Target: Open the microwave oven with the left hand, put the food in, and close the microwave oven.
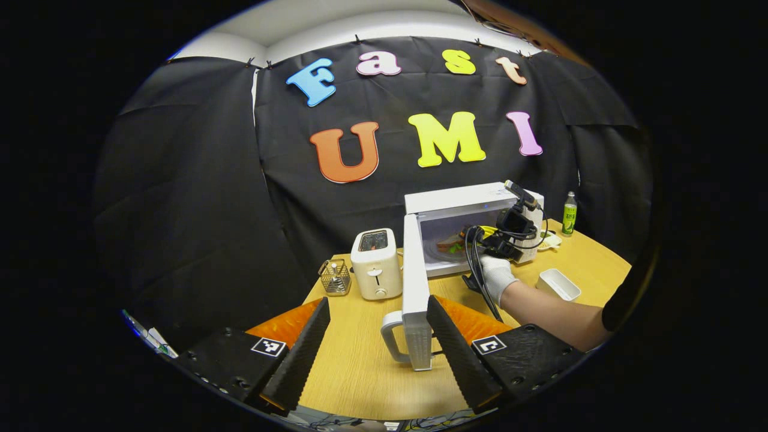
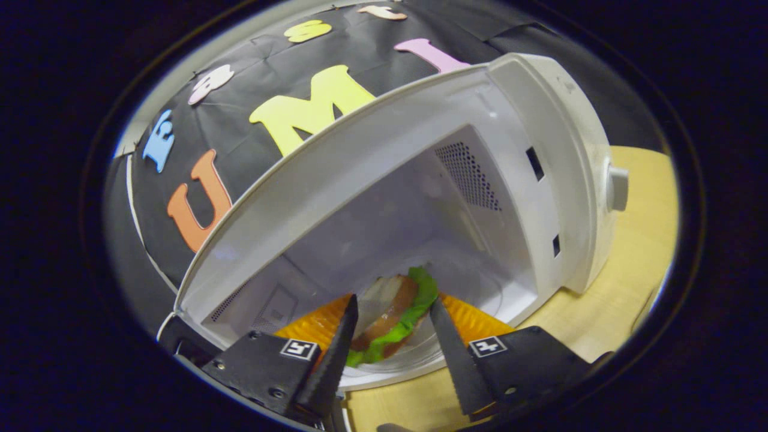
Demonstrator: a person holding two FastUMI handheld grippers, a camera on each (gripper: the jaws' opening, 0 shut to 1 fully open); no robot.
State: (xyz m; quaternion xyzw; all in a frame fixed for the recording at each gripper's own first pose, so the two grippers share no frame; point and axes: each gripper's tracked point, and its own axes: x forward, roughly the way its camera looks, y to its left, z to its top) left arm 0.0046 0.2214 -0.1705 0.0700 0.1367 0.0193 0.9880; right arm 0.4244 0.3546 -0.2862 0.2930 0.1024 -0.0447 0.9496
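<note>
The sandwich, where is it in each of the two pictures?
Left gripper view: the sandwich sits small and far off, right of the middle, inside the open microwave on its glass plate.
Right gripper view: the sandwich is close, low in the middle, seen between the fingers of the right hand-held gripper.
Shared landmark: the white microwave with its door open.

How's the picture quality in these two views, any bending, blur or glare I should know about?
Left gripper view: sharp and evenly lit, though the fisheye bows the table edge. Right gripper view: tilted, with the microwave roof bent into an arc; the sandwich between the right gripper fingers looks slightly soft, and the cavity is dim, bluish, without glare.
</note>
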